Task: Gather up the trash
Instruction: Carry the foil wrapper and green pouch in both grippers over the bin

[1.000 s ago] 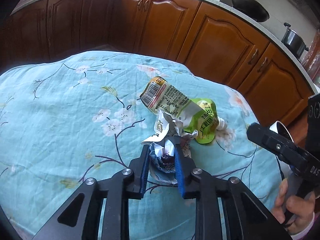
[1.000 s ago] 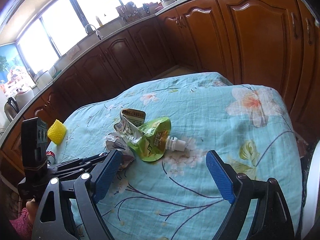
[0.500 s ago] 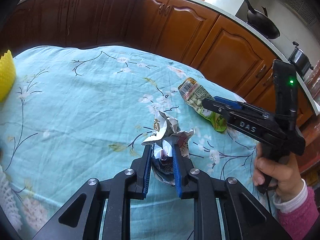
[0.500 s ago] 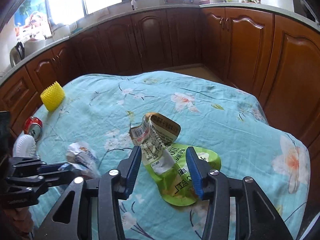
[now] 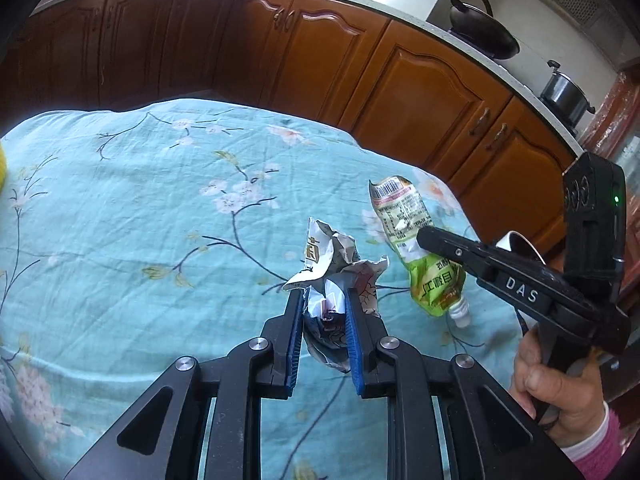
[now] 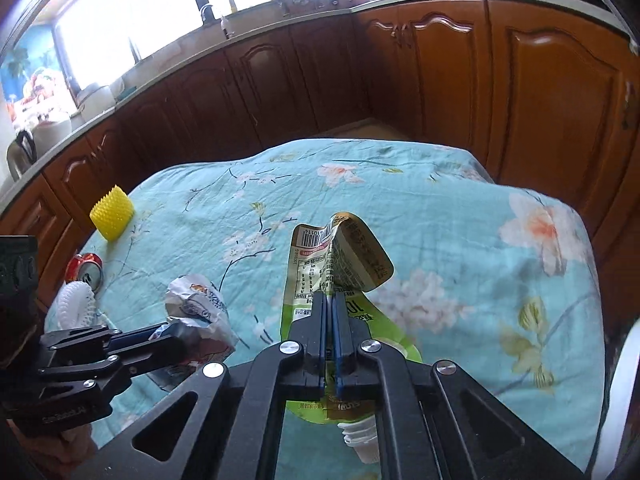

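Observation:
My left gripper point(image 5: 322, 300) is shut on a crumpled silver-white wrapper point(image 5: 334, 264), held a little above the floral tablecloth point(image 5: 140, 220). The same wrapper point(image 6: 198, 308) shows at the lower left of the right wrist view, between the left gripper's fingers point(image 6: 132, 344). My right gripper point(image 6: 329, 300) is shut on a green spouted drink pouch point(image 6: 332, 264), whose flat body is pinched between the blue pads while its white spout point(image 6: 360, 442) hangs below. From the left wrist view, the pouch point(image 5: 428, 256) hangs lifted off the cloth from the right gripper point(image 5: 424, 238).
A yellow spiky cup point(image 6: 112, 216), a red can point(image 6: 85, 268) and a white mesh piece point(image 6: 76, 308) sit near the table's left edge. Brown cabinets point(image 6: 400, 92) surround the table. A pan point(image 5: 480, 34) and pot point(image 5: 564, 94) stand on the counter. A white chair edge point(image 6: 620, 400) shows at right.
The right gripper came in over the pouch, closed from wide open onto it and raised it. The left gripper, still gripping the wrapper, moved away from the pouch and up slightly.

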Action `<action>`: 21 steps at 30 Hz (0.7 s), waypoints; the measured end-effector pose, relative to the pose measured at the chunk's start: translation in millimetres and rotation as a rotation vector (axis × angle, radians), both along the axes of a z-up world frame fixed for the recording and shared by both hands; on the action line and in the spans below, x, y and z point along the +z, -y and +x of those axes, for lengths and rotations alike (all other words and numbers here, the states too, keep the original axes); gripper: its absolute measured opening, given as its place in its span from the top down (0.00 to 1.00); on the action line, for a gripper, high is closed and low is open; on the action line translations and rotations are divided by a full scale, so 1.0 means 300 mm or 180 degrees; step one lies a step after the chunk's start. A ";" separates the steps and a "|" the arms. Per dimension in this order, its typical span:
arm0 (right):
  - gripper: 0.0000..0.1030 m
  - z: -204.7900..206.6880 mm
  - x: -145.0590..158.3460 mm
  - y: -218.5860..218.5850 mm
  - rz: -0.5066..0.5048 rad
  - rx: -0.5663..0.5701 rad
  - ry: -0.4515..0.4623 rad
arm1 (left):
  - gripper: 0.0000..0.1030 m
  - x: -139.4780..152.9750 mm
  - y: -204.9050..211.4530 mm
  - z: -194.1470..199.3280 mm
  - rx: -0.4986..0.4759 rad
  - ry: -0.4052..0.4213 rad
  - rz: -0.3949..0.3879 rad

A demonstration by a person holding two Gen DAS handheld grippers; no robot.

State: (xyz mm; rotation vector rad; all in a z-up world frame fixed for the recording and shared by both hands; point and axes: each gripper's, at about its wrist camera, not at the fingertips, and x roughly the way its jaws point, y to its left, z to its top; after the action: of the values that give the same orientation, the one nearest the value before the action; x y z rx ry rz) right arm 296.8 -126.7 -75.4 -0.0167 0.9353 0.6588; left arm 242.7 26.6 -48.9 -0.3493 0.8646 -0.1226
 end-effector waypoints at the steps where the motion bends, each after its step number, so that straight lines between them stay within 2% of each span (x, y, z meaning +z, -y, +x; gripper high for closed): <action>1: 0.98 -0.024 0.005 0.039 0.0049 -0.0078 -0.0017 | 0.82 0.008 0.021 -0.003 -0.0042 0.0014 0.0019; 7: 0.98 -0.160 0.029 0.245 0.0256 -0.0508 -0.0052 | 0.82 0.055 0.165 -0.020 -0.0331 0.0095 0.0148; 14: 0.98 -0.308 0.072 0.438 0.0253 -0.1009 0.0187 | 0.82 0.088 0.341 -0.034 -0.0669 0.0152 0.0259; 21: 0.98 -0.360 0.118 0.574 0.0324 -0.1279 0.0257 | 0.82 0.100 0.476 -0.024 -0.0895 0.0188 0.0329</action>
State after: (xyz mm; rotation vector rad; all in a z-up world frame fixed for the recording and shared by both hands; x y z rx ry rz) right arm 188.7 -298.9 -40.0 0.2286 0.7959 0.3290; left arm 235.5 -116.3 -18.8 -0.1252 0.8545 -0.3457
